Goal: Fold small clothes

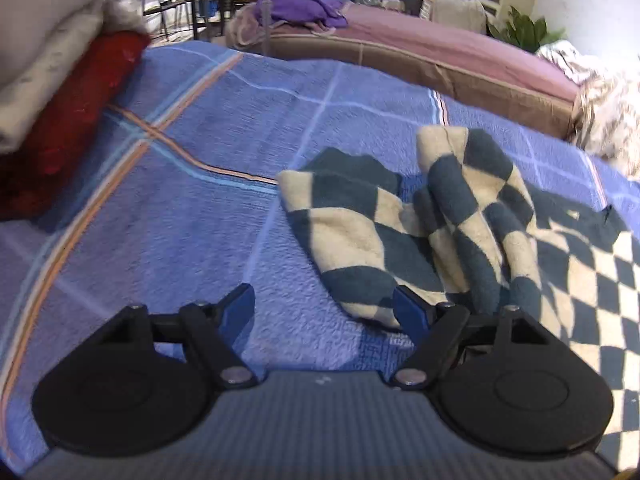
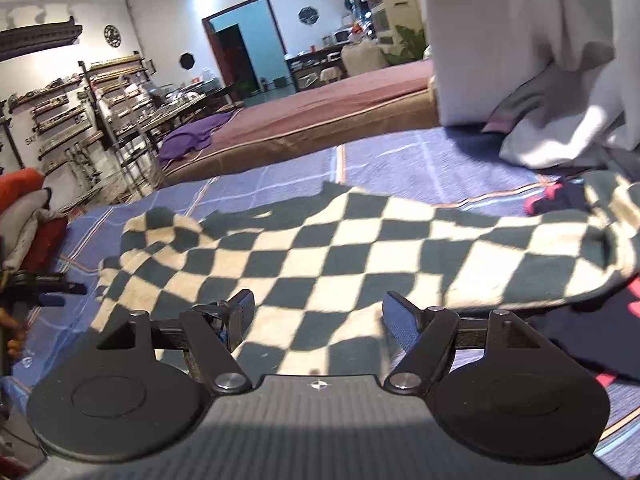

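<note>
A checkered dark-green and cream garment [image 2: 340, 252] lies spread on the blue plaid bed cover [image 2: 440, 160]. Its left end is bunched and folded over in the left wrist view [image 1: 400, 224]. My left gripper [image 1: 324, 312] is open and empty, just left of that bunched end; its right fingertip [image 1: 410, 314] is at the cloth's edge. My right gripper [image 2: 318, 316] is open and empty, low over the garment's near edge. The left gripper also shows at the far left of the right wrist view [image 2: 48, 286].
A red cushion [image 1: 76, 120] with pale folded bedding [image 1: 48, 48] sits at the far left. A dark garment with pink marks [image 2: 580, 332] lies to the right. White cloth [image 2: 560, 112] hangs at the right. A second, maroon-covered bed [image 1: 440, 48] stands behind.
</note>
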Motion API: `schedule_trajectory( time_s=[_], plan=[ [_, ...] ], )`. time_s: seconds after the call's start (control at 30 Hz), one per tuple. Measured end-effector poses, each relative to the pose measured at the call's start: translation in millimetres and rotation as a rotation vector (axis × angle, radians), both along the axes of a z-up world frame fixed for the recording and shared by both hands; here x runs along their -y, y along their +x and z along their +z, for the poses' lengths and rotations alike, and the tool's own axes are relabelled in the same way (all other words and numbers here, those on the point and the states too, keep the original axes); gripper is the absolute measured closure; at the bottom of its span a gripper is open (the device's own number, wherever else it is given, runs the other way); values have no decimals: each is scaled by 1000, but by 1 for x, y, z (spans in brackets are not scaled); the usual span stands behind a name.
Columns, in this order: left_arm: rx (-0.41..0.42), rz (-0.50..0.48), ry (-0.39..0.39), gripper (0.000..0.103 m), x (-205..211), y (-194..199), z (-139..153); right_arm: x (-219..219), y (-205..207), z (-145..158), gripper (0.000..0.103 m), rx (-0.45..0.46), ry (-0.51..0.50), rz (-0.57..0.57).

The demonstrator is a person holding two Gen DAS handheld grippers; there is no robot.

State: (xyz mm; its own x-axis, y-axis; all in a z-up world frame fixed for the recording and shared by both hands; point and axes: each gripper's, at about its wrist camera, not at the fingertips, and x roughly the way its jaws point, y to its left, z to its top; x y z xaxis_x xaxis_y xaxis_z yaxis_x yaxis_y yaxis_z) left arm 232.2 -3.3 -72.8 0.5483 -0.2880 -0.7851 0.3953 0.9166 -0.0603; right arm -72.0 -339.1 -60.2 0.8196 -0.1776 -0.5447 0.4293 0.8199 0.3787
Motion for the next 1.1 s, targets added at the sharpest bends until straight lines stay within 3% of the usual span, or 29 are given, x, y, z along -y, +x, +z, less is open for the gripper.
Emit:
schedule_trajectory(
  time_s=[0.07, 0.13, 0.2, 0.23, 0.27, 0.37, 0.43, 0.63, 0.77, 0.9, 0.97, 1.1],
  plan=[
    [-46, -9, -6, 30, 15, 7, -17, -14, 8, -6, 0, -12, 36, 34],
    [-85, 5, -78, 40, 23, 11, -26, -32, 9, -10, 0, -38, 47, 56],
    [-53, -5, -91, 63, 32, 9, -26, -42, 8, -17, 0, -64, 51, 66],
    [-55, -35, -93, 86, 38, 10, -25, -46, 6, -20, 0, -78, 56, 62],
    [-59, -42, -98, 89, 41, 10, -23, -48, 3, -24, 0, -95, 67, 60],
    [-51, -4, -103, 91, 36, 14, -13, -51, -3, -34, 0, -129, 95, 52],
    [-1, 50, -106, 91, 19, 20, 1, -49, -8, -35, 0, -124, 103, 37],
    [248, 195, 54, 91, -45, 37, 66, -42, -15, -37, 0, -109, 122, 1],
    [284, 249, 88, 91, -78, 57, 89, -42, -8, -43, 0, -117, 132, 21],
    [318, 247, 200, 91, -77, 74, 84, -43, -6, -42, 0, -104, 161, 30],
    [357, 226, 295, 91, -67, 81, 72, -44, -8, -41, 0, -103, 151, 29],
    [317, 88, 490, 84, -30, 86, 36, -42, -9, -47, 0, -150, 139, 40]
  ],
)
